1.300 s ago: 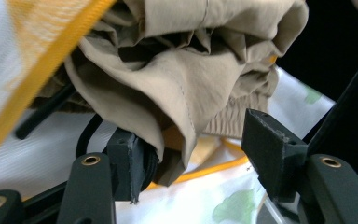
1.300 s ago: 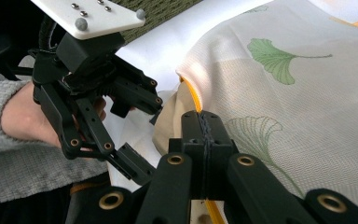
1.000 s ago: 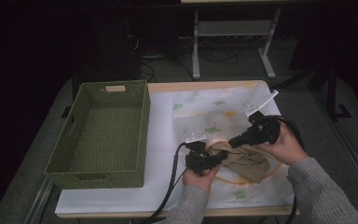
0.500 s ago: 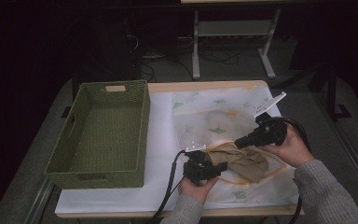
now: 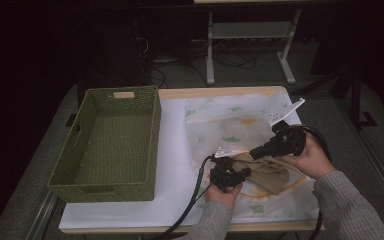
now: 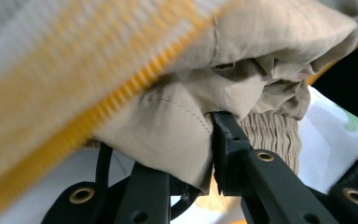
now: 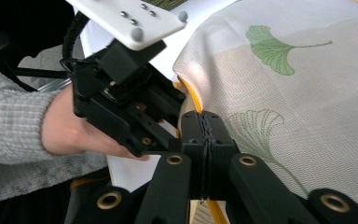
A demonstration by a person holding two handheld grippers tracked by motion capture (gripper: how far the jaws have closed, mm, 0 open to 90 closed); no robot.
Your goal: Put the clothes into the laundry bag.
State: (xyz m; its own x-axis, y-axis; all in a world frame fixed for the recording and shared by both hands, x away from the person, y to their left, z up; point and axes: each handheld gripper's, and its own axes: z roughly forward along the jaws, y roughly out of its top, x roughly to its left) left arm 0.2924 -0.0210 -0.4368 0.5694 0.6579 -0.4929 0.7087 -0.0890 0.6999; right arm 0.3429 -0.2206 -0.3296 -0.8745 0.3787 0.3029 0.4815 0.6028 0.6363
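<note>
Pinching the beige cloth, the left hand-held gripper and right hand-held gripper are clenched; green basket holds nothing.

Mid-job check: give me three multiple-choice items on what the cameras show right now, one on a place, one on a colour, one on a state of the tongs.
1. Where is the green woven basket?
A. on the table's left part
B. on the floor
C. on top of the cloth

2. What colour is the crumpled garment at the tongs?
A. red
B. beige
C. blue

3. How do the right tongs stand?
A. wide open
B. shut on the yellow-edged leaf-print cloth
C. shut on the basket

Answers:
1 A, the high view shows the basket left of the cloth.
2 B, the left gripper view shows beige fabric between the left tongs.
3 B, the right gripper view shows the jaws pressed together on the cloth's edge.
</note>
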